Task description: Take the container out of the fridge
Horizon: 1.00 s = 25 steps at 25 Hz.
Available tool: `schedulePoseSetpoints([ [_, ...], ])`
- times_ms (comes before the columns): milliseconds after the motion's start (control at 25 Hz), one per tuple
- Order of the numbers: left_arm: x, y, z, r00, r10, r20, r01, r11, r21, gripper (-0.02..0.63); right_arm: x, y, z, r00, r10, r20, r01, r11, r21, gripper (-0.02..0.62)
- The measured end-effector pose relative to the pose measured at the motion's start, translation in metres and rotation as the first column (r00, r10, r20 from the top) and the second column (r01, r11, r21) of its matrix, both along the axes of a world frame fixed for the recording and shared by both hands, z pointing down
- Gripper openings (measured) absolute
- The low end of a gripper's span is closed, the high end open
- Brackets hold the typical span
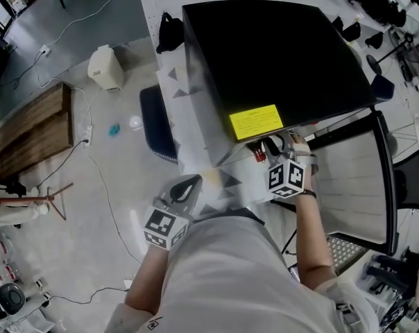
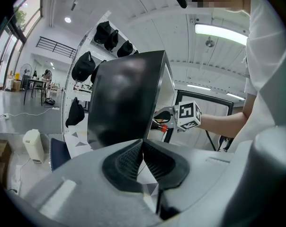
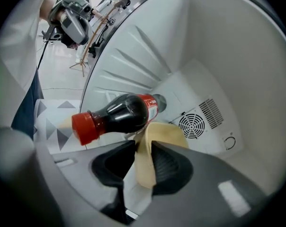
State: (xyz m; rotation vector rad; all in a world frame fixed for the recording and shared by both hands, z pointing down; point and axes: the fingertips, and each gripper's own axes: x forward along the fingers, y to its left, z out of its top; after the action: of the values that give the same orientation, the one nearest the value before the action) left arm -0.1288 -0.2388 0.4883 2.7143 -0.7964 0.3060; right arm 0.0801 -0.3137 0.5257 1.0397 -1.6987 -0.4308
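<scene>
My left tool (image 2: 143,148) is closed on nothing, outside. My right tool (image 3: 144,150) pinches the thin beige rim of the container (image 3: 165,133), which sits on the fridge (image 3: 228,56) floor at one o'clock. It seems to be light, bendy plastic, so I'd hold the rim squarely. A cola bottle (image 3: 121,113) lies at eleven o'clock.

The room is bright. A long ceiling lamp (image 2: 223,33) glows white in the left gripper view. The white inside of the fridge (image 3: 214,41) is softly lit. Both gripper views curve at their dark edges, and near parts look blurry.
</scene>
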Motion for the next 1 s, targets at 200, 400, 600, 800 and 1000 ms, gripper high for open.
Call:
schedulePoseSetpoints([
  [200,-0.004,-0.004,-0.001,1.0,0.015,-0.003,-0.015,1.0,0.003,0.011,-0.002,0.006,0.0,1.0,0.0,-0.029,0.0,1.0,0.009,0.083],
  [400,-0.003,-0.002,0.002,0.999,0.039,-0.009,-0.039,0.999,0.0,0.011,-0.005,0.014,-0.003,0.999,0.001,-0.032,-0.001,1.0,0.023,0.053],
  [600,0.002,0.0,0.004,0.998,0.069,-0.014,-0.069,0.998,-0.001,0.011,-0.003,0.019,-0.005,1.0,0.01,-0.012,-0.01,1.0,0.024,0.015],
  [800,0.01,0.003,0.003,0.995,0.098,-0.013,-0.098,0.995,0.002,0.011,0.0,0.026,-0.013,1.0,0.03,-0.01,-0.029,0.998,0.047,0.014],
  [1000,0.027,0.008,0.001,0.99,0.141,-0.016,-0.141,0.99,0.004,0.011,0.007,0.045,-0.024,0.994,0.072,0.088,-0.078,0.995,0.067,0.014],
])
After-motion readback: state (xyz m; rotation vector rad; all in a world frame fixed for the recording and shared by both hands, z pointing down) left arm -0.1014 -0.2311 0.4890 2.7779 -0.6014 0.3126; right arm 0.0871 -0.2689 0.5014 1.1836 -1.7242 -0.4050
